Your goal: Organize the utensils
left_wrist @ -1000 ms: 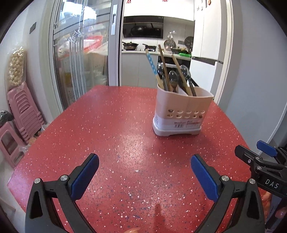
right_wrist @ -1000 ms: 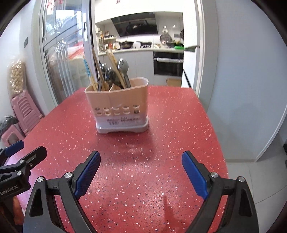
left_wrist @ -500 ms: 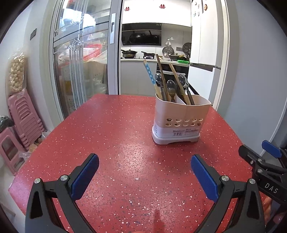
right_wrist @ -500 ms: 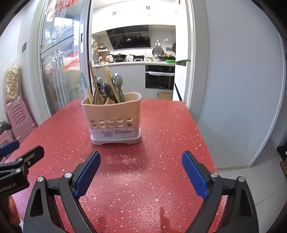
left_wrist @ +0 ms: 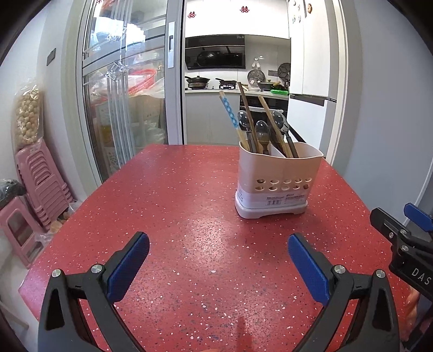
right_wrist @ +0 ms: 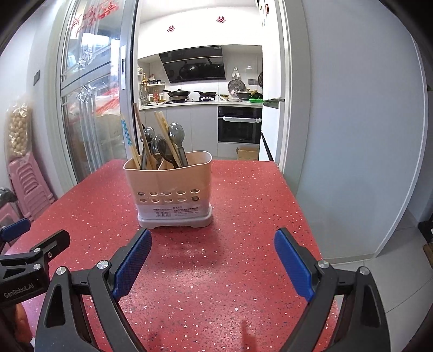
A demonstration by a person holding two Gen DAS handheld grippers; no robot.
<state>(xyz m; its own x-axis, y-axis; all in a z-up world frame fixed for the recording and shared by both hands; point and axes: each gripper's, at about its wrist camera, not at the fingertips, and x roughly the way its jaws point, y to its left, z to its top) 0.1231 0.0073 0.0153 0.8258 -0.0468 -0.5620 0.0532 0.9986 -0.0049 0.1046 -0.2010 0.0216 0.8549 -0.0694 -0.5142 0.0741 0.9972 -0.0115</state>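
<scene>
Both grippers I have spread wide and holding nothing. From my left gripper (left_wrist: 218,260) I look down the red speckled worktop (left_wrist: 173,211), blue pads (left_wrist: 127,266) well apart above bare surface. Far left, pink stools (left_wrist: 40,173) are stacked against the wall, a bag of pale round things (left_wrist: 27,116) hanging above them. Next comes a glass sliding door (left_wrist: 124,103), then the kitchen doorway with two red paper cut-outs (left_wrist: 220,12) over it; I cannot make out the characters. Right of centre stands the caddy (left_wrist: 278,181), upright, well ahead of my fingers. It holds chopsticks (left_wrist: 230,113), one with a blue dotted top, and three spoons (left_wrist: 262,130), bowls up, all leaning in the left and middle compartments. A white barcode label (left_wrist: 284,199) runs along its base; the print is too small to read. At the right edge sits my other gripper's body, marked "DAS" (left_wrist: 419,274).

From my right gripper (right_wrist: 213,261), the left one's body shows at lower left, lettered "GenRobot.AI" (right_wrist: 20,289). The caddy (right_wrist: 173,186) stands just ahead of the left pad, slightly left of centre, near the worktop's middle. Red writing (right_wrist: 92,13) on the glass door is unreadable from here. Beyond are an oven (right_wrist: 239,124) and range hood (right_wrist: 194,65).
</scene>
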